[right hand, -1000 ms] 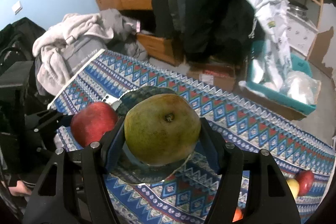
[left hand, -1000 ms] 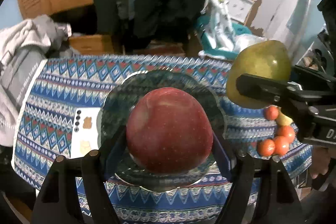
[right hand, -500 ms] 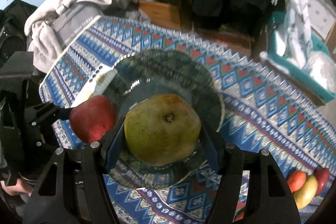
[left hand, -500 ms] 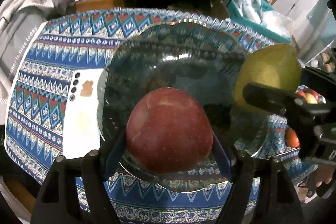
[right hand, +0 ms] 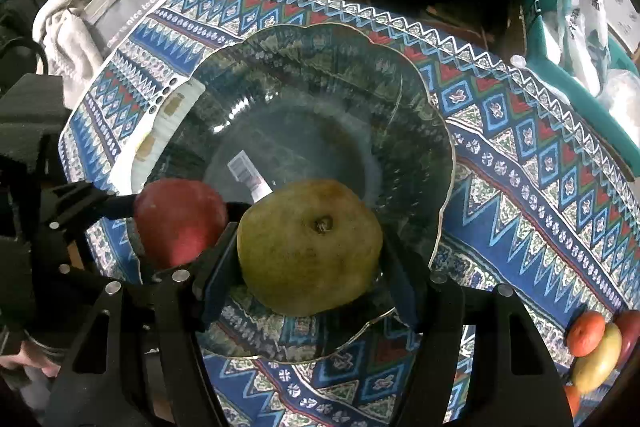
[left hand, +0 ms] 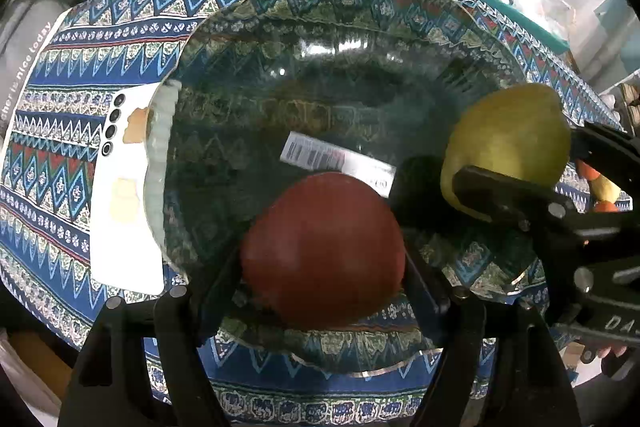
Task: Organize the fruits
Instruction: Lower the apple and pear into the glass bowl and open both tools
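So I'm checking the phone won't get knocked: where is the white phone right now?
The white phone lies flat on the patterned tablecloth, at the glass plate's left edge in both views, with its near edge tucked under the rim.

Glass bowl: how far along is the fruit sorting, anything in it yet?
Nothing is in the glass bowl yet; only a barcode label shows through its bottom. In hand: the left gripper grips a red apple and the right gripper grips a green pear, both over the bowl. Left: release both, then fetch the small fruits lying on the cloth at the table edge.
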Demonstrator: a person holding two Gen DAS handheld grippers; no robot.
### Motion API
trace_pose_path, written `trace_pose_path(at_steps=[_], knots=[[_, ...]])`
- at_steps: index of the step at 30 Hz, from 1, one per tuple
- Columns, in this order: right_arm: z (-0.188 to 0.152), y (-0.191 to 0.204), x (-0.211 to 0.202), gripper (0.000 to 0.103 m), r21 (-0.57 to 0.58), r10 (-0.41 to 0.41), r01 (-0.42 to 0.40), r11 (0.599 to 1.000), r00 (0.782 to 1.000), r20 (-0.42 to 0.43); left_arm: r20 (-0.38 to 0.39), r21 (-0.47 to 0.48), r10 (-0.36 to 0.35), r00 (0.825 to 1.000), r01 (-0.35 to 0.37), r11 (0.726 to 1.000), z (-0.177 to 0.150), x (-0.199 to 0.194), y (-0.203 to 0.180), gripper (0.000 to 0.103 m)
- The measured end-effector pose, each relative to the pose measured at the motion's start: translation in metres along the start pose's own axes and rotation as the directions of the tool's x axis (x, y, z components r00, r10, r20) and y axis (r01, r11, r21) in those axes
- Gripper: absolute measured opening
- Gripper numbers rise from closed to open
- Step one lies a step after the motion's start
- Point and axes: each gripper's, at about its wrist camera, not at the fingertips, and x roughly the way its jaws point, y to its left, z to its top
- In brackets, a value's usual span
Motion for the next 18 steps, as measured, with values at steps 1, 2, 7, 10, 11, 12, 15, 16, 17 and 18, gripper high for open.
trace_pose_path(at_steps=[1, 2, 7, 10, 11, 12, 15, 16, 17, 18], knots=[[0.0, 0.0, 0.0, 0.067, 0.001, 0.001, -0.001, 1.0, 1.0, -0.002, 0.014, 0.004, 0.005, 1.0, -0.005, 1.0, 0.0, -0.003, -0.001, 0.078], [-0.001, 0.0, 0.001, 0.068, 0.006, 0.004, -0.004, 1.0, 1.0, -0.004, 0.032, 0.011, 0.003, 0.999, -0.004, 1.0, 0.001, -0.008, -0.001, 0.078], [-0.002, -0.003, 0.002, 0.068, 0.024, 0.02, -0.02, 0.999, 1.0, -0.003, 0.073, 0.052, 0.023, 0.997, -0.027, 0.998, 0.001, -0.023, -0.008, 0.078], [-0.002, -0.001, -0.002, 0.068, 0.023, 0.032, -0.033, 0.999, 0.999, 0.018, 0.081, 0.065, 0.029, 0.996, -0.034, 0.997, 0.0, -0.028, -0.007, 0.078], [-0.002, 0.0, -0.004, 0.068, 0.026, 0.032, -0.033, 0.999, 0.999, 0.029, 0.084, 0.065, 0.031, 0.996, -0.037, 0.997, -0.001, -0.029, -0.007, 0.078], [-0.001, 0.0, -0.009, 0.068, 0.032, 0.039, -0.04, 0.999, 0.998, 0.043, 0.085, 0.066, 0.031, 0.996, -0.036, 0.997, -0.002, -0.031, -0.009, 0.078], [0.002, -0.004, -0.022, 0.068, 0.048, 0.041, -0.045, 0.998, 0.996, 0.082, 0.097, 0.067, 0.024, 0.995, -0.03, 0.997, -0.002, -0.037, -0.007, 0.078], [0.003, -0.005, -0.027, 0.068, 0.05, 0.041, -0.045, 0.998, 0.995, 0.088, 0.103, 0.07, 0.021, 0.994, -0.028, 0.997, -0.001, -0.039, -0.008, 0.078], [0.003, -0.006, -0.03, 0.068, 0.051, 0.036, -0.041, 0.998, 0.995, 0.094, 0.108, 0.072, 0.021, 0.994, -0.029, 0.997, 0.0, -0.039, -0.01, 0.078], [0.003, -0.007, -0.035, 0.068, 0.055, 0.03, -0.036, 0.998, 0.994, 0.101, 0.115, 0.074, 0.019, 0.993, -0.028, 0.997, 0.0, -0.042, -0.011, 0.078]])
